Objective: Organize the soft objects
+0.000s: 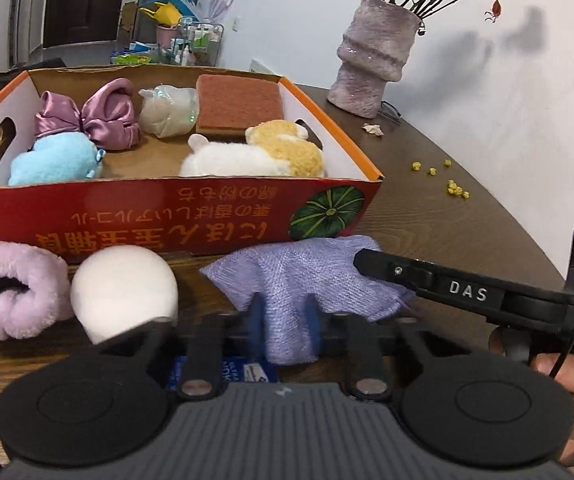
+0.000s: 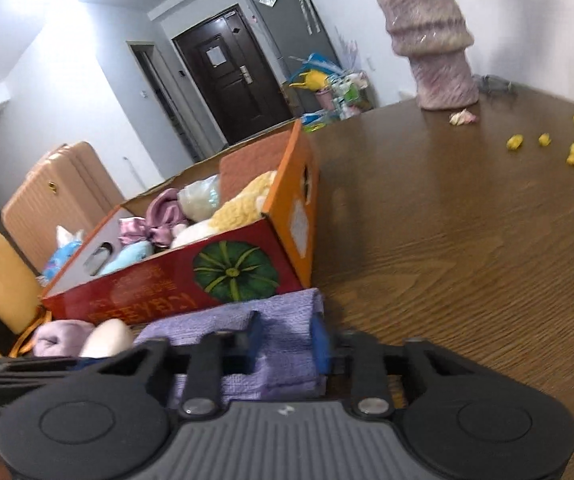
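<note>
Along the near edge of the table [image 1: 427, 216], just in front of the red box [image 1: 167, 216], the left wrist view shows a lavender cloth [image 1: 311, 276] lying flat with two more loose things to its left: a white ball [image 1: 125, 292] touching the box's front wall and a rolled pink towel [image 1: 11, 292] beside it. The left gripper [image 1: 285, 320] has its blue pads drawn close on a raised fold of the cloth's near part, pinching it. The right gripper [image 1: 371, 262] reaches in from the right side, its black finger lying on the cloth's right part. Inside the box already sit a blue plush [image 1: 55, 160], a purple satin bow [image 1: 95, 120], a bagged white lump [image 1: 167, 110], a brown sponge [image 1: 239, 106] and a white-and-yellow plush [image 1: 259, 152]. A fuzzy vase [image 1: 371, 60] stands well back toward the far edge, with yellow crumbs [image 1: 453, 188] scattered on the wood. From the right wrist view, the right gripper [image 2: 287, 340] nips the cloth [image 2: 223, 332] near its right end, a bunch of fabric standing between the blue pads; the ball [image 2: 107, 338] and towel [image 2: 61, 336] lie to the left, against the box [image 2: 159, 292]. By my judgement the sorting is well past halfway: five things are boxed, while the cloth, ball and towel remain outside, and the cloth looks to be the piece in hand.
</note>
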`<state>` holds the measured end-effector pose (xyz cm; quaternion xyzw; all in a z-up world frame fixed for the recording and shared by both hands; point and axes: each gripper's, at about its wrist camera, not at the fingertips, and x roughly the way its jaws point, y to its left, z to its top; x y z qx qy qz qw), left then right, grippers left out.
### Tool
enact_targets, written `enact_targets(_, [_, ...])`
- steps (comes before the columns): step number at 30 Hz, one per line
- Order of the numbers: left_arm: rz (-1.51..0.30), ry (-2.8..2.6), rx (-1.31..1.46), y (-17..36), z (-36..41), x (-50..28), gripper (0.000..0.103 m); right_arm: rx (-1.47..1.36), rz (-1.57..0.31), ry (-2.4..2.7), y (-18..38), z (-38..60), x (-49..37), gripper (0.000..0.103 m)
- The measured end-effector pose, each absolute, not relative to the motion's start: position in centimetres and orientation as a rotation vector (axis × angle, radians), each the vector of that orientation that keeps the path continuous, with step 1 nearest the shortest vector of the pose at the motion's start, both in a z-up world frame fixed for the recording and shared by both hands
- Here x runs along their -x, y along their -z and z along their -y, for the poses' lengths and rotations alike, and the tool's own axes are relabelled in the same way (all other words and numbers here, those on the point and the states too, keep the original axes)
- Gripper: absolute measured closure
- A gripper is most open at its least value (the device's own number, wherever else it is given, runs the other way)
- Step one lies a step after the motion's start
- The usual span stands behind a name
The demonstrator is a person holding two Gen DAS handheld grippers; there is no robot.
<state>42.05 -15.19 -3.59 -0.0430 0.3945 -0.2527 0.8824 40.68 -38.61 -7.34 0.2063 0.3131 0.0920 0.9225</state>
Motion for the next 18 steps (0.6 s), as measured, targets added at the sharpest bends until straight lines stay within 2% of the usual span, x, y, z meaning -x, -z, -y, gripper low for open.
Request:
enact_targets(1, [-0.818, 0.525, 0.09, 3.4, 15.1, -41.9, 0.09, -0.412, -0.637, -0.177, 7.2, 38.5, -40.4, 0.099])
enact_targets(3, [-0.795, 0.534, 0.095, 2.8, 14.8, -41.1, 0.094, -0.386, -0.619, -0.165, 6.7, 38.1, -39.7, 0.1])
enact_targets(10, [-0.661, 0.555, 0.079, -1.1, 11.8, -34.0, 0.094, -0.334, -0.482, -0.201, 2.3, 35.8, -32.9, 0.1])
enact_targets(18, [-0.691, 0.491, 0.064, 1.3, 6.5, -24.1, 0.094, -0.189, -0.479, -0.284, 2.6, 29.0, -23.0, 0.1])
